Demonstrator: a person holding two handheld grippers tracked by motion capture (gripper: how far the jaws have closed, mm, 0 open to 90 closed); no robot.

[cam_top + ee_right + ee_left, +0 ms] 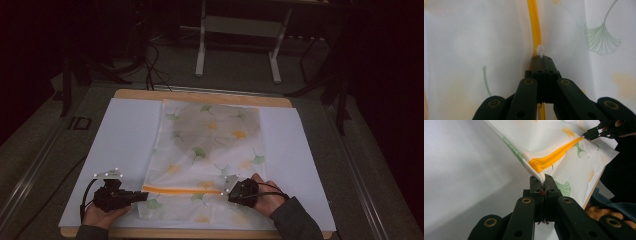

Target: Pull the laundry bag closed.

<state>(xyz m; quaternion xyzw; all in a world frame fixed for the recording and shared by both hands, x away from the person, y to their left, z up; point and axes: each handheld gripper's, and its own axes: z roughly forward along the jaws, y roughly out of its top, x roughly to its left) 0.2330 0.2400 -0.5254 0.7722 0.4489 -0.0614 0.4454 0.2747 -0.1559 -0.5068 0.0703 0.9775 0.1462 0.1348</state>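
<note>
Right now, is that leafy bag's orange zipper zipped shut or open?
Shut, as far as shows: the orange zipper runs as one unbroken line across the mesh bag, no gap visible. The right gripper pinches its white pull.

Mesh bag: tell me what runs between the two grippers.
The orange zipper of the mesh bag spans from left gripper to right gripper, seen in the high view.
</note>
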